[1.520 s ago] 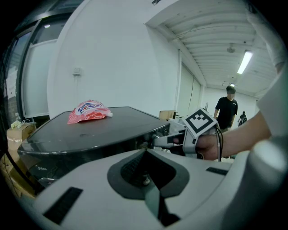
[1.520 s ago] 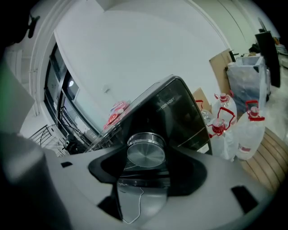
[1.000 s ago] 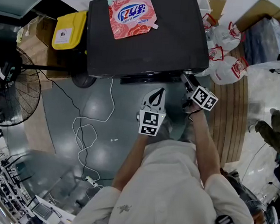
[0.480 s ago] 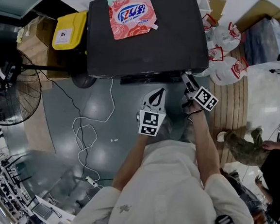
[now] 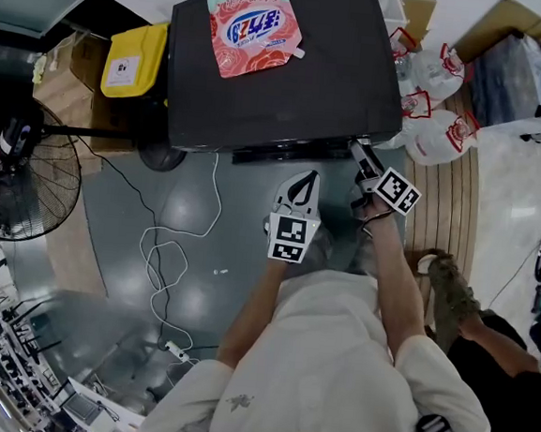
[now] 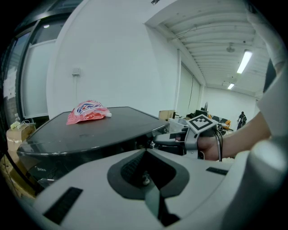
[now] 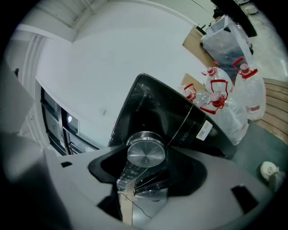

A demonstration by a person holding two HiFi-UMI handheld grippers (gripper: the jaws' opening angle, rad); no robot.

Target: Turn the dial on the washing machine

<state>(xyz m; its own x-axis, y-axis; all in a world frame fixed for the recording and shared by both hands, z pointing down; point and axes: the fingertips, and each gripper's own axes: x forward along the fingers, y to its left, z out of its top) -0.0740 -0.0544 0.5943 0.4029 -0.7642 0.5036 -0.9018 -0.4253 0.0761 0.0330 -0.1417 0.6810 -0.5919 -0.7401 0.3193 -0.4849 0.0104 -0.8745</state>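
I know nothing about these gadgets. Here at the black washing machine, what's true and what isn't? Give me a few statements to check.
1. A red and white pouch lies on top of the black washing machine. True.
2. The right gripper has its jaws closed on the round silver dial. True.
3. The left gripper holds the pouch. False: the left gripper is shut on nothing and hangs just short of the machine's front.
4. In the head view, the yellow bin stands to the right of the machine. False: the yellow bin is at its left, and white plastic bags lie at its right.
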